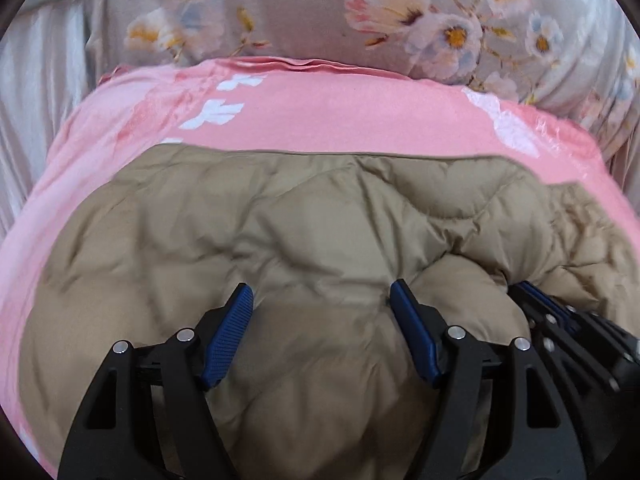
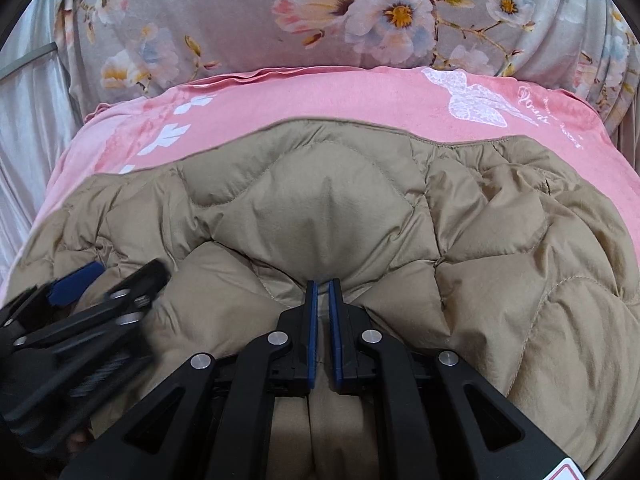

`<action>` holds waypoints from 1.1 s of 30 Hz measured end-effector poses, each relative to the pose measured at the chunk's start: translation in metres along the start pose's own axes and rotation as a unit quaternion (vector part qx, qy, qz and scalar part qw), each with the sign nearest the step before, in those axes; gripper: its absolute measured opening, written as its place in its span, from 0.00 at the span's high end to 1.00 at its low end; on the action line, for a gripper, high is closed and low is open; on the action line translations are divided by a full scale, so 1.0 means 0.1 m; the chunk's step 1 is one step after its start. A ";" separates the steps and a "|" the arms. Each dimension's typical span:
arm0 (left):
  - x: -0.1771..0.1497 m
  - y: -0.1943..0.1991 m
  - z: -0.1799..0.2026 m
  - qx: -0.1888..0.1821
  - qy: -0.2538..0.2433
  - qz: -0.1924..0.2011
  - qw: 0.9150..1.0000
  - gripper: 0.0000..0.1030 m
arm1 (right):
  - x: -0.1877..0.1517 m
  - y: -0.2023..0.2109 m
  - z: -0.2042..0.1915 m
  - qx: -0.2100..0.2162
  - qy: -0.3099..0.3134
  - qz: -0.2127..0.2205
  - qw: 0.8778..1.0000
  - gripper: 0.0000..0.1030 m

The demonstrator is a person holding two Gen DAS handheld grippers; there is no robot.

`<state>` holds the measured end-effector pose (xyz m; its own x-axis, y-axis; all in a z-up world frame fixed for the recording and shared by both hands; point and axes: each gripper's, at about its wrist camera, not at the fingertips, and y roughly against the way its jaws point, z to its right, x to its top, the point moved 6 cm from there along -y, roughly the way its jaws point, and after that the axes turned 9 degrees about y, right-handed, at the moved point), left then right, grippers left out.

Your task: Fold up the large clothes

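Observation:
A tan quilted puffer jacket lies spread on a pink blanket. My left gripper is open over the near part of the jacket, and a puffy panel bulges up between its blue pads without being squeezed. My right gripper is shut on a pinch of the jacket, where creases run together at its tips. In the left wrist view the right gripper shows at the right, close beside the left one. The left gripper appears blurred at the left of the right wrist view.
The pink blanket, printed with white leaves and a butterfly, covers the bed. Behind it stands a grey floral pillow or quilt. Pale curtain-like fabric hangs at the far left.

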<state>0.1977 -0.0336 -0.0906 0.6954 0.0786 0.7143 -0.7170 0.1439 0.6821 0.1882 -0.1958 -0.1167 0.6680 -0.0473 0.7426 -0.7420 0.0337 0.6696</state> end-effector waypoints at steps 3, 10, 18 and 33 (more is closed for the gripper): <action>-0.07 0.47 -0.45 -0.037 0.050 -0.011 0.998 0.24 | 0.01 0.28 -0.03 0.027 -0.021 0.004 0.999 0.89; -0.48 0.92 -1.76 -0.030 0.218 -0.040 0.975 0.08 | -0.12 0.54 -0.46 0.091 -0.016 -0.004 0.996 0.89; -0.69 0.63 -1.91 -0.112 0.314 -0.066 0.941 0.05 | -0.35 0.33 -0.58 0.063 0.000 -0.012 0.998 0.90; -0.05 1.08 -1.29 -0.158 0.221 -0.024 0.962 0.82 | -0.59 0.86 -0.45 0.104 -0.044 -0.013 0.993 0.95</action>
<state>0.1231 0.1088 -0.0402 0.7300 0.4670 0.4991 -0.6818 0.4457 0.5801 0.0873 -0.1448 -0.1022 0.6870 -0.1336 0.7143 -0.7258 -0.1754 0.6652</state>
